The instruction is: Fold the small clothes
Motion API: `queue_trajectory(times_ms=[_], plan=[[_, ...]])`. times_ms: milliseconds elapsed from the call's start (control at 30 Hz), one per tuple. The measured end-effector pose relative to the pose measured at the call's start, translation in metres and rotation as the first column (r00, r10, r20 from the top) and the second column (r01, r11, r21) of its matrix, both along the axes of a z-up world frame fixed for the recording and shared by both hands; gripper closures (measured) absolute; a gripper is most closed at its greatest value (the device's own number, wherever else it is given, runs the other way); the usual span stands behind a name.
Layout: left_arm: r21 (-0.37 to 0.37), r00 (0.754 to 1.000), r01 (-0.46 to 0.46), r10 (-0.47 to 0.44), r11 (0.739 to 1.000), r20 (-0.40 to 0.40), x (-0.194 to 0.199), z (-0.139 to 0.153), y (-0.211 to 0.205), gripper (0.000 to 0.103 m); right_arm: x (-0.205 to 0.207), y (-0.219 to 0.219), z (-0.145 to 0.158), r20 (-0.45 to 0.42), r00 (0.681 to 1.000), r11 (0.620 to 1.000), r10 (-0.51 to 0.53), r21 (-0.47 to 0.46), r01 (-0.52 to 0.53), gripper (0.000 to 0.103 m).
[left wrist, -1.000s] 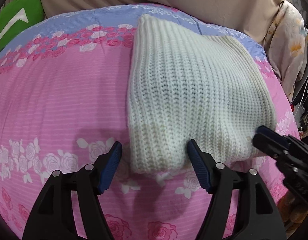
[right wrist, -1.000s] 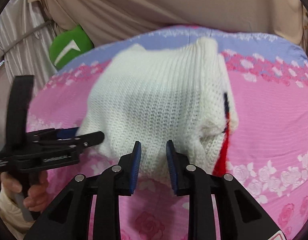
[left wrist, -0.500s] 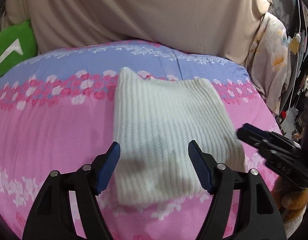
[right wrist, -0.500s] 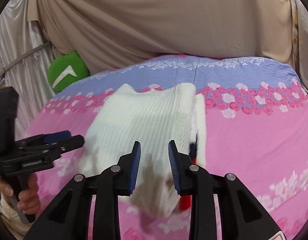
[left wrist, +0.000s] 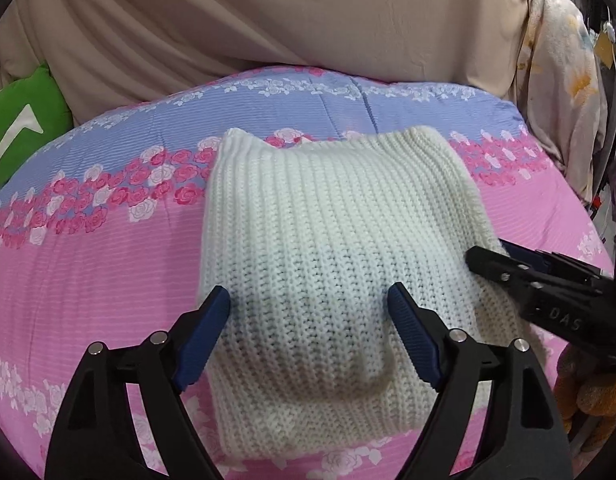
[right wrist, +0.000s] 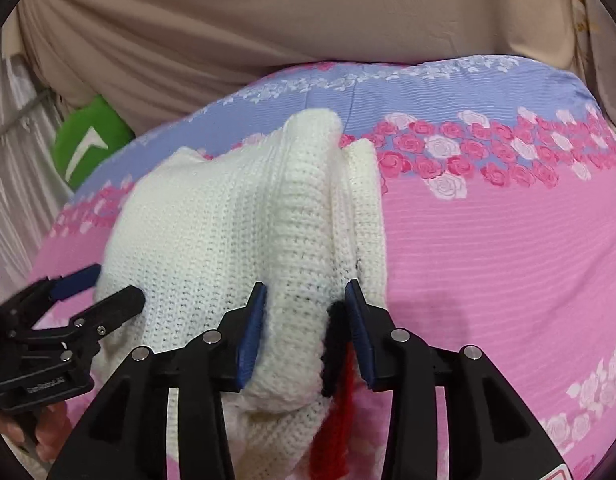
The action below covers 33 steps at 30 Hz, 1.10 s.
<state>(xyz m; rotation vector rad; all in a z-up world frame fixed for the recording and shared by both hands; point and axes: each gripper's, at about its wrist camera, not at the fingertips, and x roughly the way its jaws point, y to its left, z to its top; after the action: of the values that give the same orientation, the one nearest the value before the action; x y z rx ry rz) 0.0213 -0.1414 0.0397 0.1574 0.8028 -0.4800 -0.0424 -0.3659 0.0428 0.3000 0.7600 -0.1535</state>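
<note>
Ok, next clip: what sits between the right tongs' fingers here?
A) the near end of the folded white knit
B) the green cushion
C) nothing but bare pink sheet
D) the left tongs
A: in the right wrist view the right tongs stand open with the near end of the white knit bulging up between the fingers, black and red trim showing by the right-hand pad.

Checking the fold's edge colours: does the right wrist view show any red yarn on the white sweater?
Yes: a red strip and a black edge show under the white sweater beside the right tool.
</note>
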Motion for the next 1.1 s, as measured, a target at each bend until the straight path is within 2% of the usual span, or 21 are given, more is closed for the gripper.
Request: queue_trajectory(times_ms=[33,67,100,233,367,567,800,933,1000,1100], plan=[[-0.019,1.000,-0.008,0.008,1.000,0.001,-0.002,0.005,0.007,0.023,-0.009,0.000,0.007,0.032,0.999,1.000,-0.014,0.004,0.014,0.050],[-0.036,1.000,-0.020,0.020,0.999,0.003,-0.002,0.010,0.015,0.019,-0.015,-0.001,0.012,0.053,0.998,1.000,-0.030,0.011,0.030,0.037],[-0.053,0.999,-0.033,0.034,0.998,0.008,-0.002,0.014,0.023,0.014,-0.019,-0.003,0.013,0.061,0.997,0.999,-0.040,0.018,0.039,0.030],[-0.065,0.997,-0.073,0.071,0.995,-0.039,0.015,0.008,0.042,0.012,-0.021,-0.018,-0.005,0.017,0.998,0.992,-0.060,0.114,0.058,0.029],[-0.114,0.982,-0.069,0.048,0.991,-0.181,0.036,-0.018,0.045,0.011,-0.013,-0.024,-0.029,-0.011,0.999,0.966,-0.030,0.255,0.032,0.028],[-0.146,0.979,-0.044,0.014,0.988,-0.201,0.044,-0.027,0.032,0.006,0.004,-0.021,-0.037,-0.008,1.000,0.958,0.007,0.285,-0.005,0.016],[-0.224,0.962,-0.019,-0.044,0.974,-0.271,0.055,-0.046,0.024,0.005,0.017,-0.021,-0.040,0.029,0.999,0.961,0.029,0.275,-0.036,0.015],[-0.234,0.967,-0.004,-0.055,0.972,-0.248,0.055,-0.048,0.023,0.005,0.021,-0.025,-0.041,0.048,0.998,0.956,0.038,0.289,-0.051,0.014],[-0.232,0.971,0.001,-0.056,0.973,-0.234,0.053,-0.048,0.021,0.005,0.022,-0.025,-0.041,0.050,0.998,0.959,0.035,0.279,-0.048,0.017],[-0.236,0.972,0.007,-0.062,0.972,-0.225,0.052,-0.046,0.020,0.006,0.021,-0.027,-0.042,0.052,0.998,0.959,0.029,0.280,-0.042,0.032]])
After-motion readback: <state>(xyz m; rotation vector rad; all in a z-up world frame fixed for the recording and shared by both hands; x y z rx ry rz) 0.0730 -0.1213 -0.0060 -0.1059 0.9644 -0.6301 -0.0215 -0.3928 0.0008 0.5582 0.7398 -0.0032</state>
